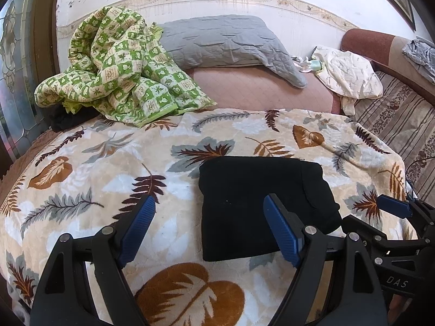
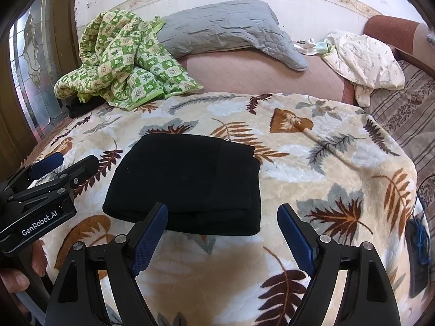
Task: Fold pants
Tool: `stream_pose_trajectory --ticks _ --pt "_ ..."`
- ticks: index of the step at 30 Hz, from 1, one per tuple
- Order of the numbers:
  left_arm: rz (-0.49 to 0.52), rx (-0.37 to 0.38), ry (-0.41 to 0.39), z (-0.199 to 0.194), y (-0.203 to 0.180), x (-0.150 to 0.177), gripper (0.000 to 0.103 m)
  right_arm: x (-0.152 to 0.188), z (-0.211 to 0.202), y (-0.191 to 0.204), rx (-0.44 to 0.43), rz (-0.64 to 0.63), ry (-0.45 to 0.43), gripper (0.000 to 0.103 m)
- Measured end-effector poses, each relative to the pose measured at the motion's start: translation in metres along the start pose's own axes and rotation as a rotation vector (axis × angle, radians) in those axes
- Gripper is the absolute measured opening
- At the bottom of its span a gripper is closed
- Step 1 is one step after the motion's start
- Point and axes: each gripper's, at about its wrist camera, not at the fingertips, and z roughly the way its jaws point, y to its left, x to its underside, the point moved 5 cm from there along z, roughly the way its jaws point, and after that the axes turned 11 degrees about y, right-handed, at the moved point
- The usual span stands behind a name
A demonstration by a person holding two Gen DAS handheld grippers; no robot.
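The black pants lie folded into a compact rectangle on the leaf-patterned blanket; they also show in the right wrist view. My left gripper is open and empty, held just in front of the pants' near left part. My right gripper is open and empty, in front of the pants' near right corner. The right gripper also shows at the right edge of the left wrist view, and the left gripper at the left edge of the right wrist view.
A green checked quilt is bunched at the back left. A grey pillow lies against the wall. A white garment lies at the back right beside a striped cover. A blue cord hangs at the blanket's right edge.
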Motion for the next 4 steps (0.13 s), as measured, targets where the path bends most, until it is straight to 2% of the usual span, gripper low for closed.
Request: stream_pose_trajectory --ticks 4 --pt "0.005 0.012 -0.010 -0.0058 -0.0006 0.0012 0.083 0.0010 -0.0027 -0.0005 0.003 -0.006 -0.005 0.084"
